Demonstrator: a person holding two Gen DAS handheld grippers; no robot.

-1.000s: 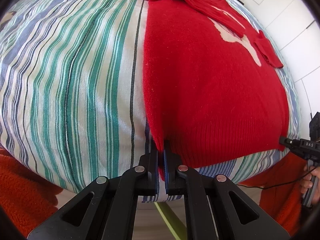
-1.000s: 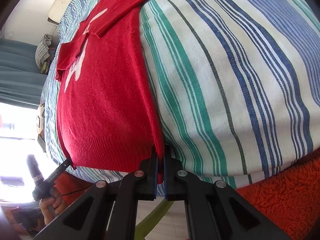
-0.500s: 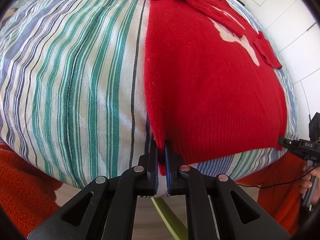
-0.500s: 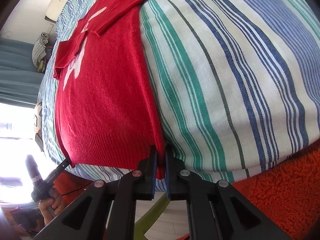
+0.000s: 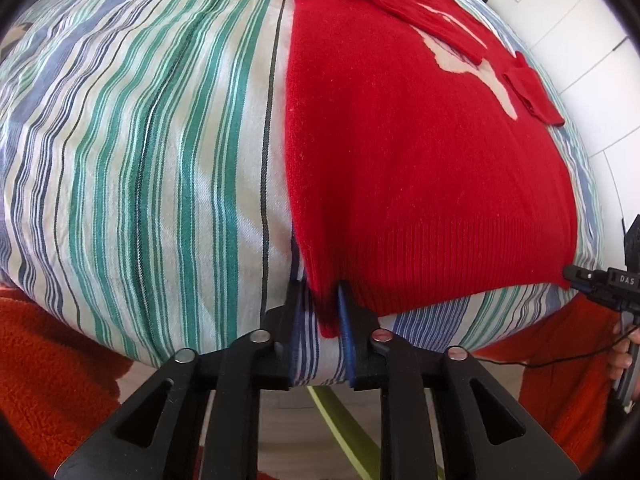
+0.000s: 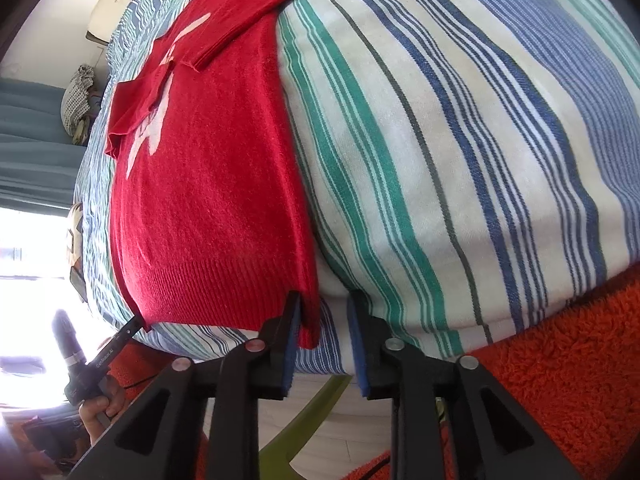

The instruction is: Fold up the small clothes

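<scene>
A red knit sweater [image 5: 420, 152] with a white print lies flat on the striped bedsheet [image 5: 160, 160], sleeves folded across its chest. My left gripper [image 5: 320, 312] is open at the sweater's near left hem corner, which hangs between the jaws. In the right wrist view, the sweater [image 6: 208, 208] lies left of centre on the sheet [image 6: 460, 160]. My right gripper [image 6: 324, 316] is open around the near right hem corner, which rests against the left pad. Each gripper shows in the other's view at the opposite hem corner.
An orange fluffy blanket [image 6: 560, 360] hangs below the bed edge on both sides [image 5: 48, 360]. A green chair leg [image 6: 312, 412] and pale floor show below. White cupboard doors [image 5: 580, 40] stand far right; teal curtains [image 6: 32, 152] and a bright window far left.
Both grippers were shut on the sweater's hem corners; now both have opened and the corners hang loose between the jaws. The sweater has settled flat on the bed.
</scene>
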